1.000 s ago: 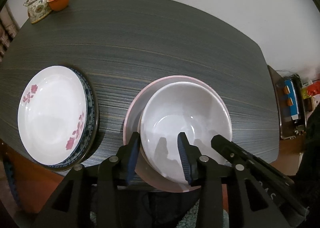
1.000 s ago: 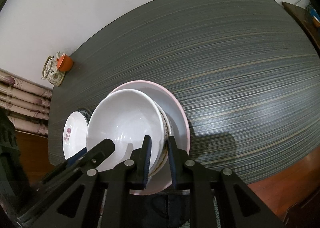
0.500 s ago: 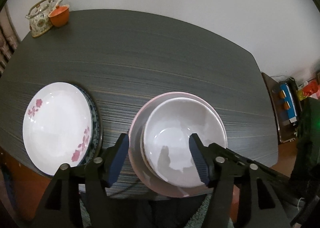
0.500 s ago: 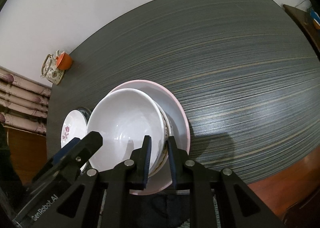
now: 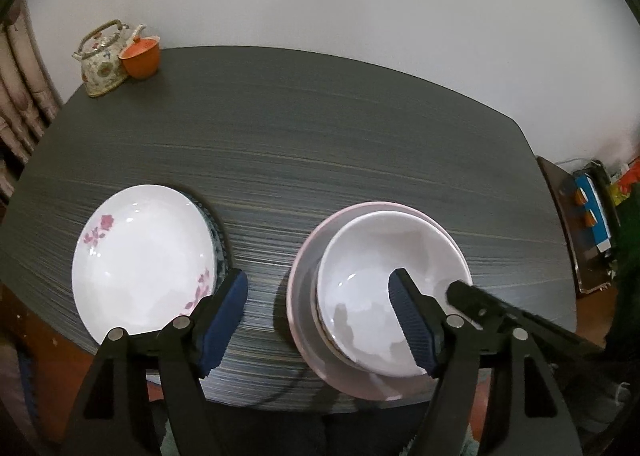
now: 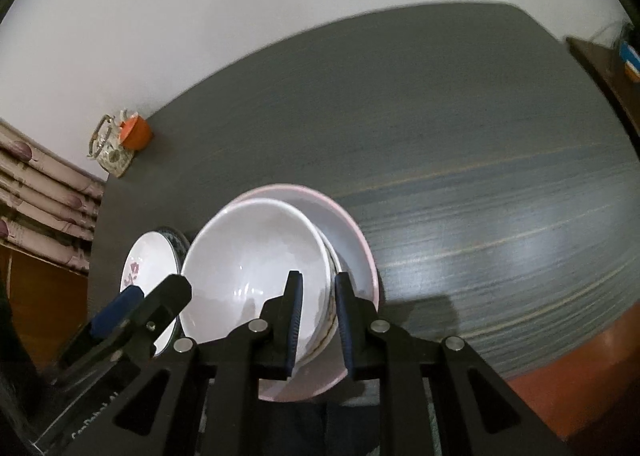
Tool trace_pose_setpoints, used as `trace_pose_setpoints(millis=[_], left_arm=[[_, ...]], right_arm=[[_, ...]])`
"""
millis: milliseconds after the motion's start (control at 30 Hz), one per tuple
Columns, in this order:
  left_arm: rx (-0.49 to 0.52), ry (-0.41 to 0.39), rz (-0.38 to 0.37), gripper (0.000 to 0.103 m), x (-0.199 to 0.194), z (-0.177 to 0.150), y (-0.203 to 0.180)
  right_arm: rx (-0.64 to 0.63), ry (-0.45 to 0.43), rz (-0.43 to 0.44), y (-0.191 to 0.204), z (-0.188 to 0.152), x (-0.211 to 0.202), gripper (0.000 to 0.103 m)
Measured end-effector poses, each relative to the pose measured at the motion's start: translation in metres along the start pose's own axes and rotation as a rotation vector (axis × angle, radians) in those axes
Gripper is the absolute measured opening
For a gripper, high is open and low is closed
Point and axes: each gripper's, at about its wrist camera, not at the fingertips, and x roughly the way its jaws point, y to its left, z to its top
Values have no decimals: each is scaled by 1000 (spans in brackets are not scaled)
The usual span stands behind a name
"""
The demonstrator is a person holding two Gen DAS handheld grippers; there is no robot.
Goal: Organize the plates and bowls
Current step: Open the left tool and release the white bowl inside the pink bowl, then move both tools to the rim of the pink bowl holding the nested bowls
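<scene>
Resting on the dark worktop [image 5: 320, 144], a pink plate [image 5: 306, 276] at 5 o'clock carries stacked bowls: a white bowl [image 5: 384, 256] nested in a patterned bowl [image 6: 326, 330]. The white bowl is empty. At 8 o'clock, a floral plate [image 5: 140, 256] lies on a blue-rimmed plate [image 5: 218, 234]. The left gripper [image 5: 320, 316] jaws are opening, with the white bowl's near left rim between them but untouched. The right gripper [image 6: 318, 320] jaws clamp the stacked bowls' right rim. A teapot [image 5: 100, 60] and orange cup [image 5: 140, 58] stand at 11 o'clock.
</scene>
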Motion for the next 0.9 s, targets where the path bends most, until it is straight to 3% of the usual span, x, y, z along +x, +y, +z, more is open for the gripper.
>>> trace_pose_setpoints(millis=[67,233,333,467,633,900], left_arm=[[0,-5,5,69,0,-1,1],[-25,-3,-10,72,0,-3,6],[-41,-24,-23,73,-2,-3,12],[-30,-47,7,83,-4,-4,16],[-46,-54,2,83,-3,-9,24],[-11,-79,-35,83,-7,-24,33]], right_arm=[[-33,-47,3,4,0,-6,29],[-74,-108,26,6,2,-15,37],[-89,-127,34,4,3,-20,37],[-121,-134,43,2,1,-24,38],[-156,-119,104,1,-3,-26,38],[-160,-116,107,-12,-3,-32,38]])
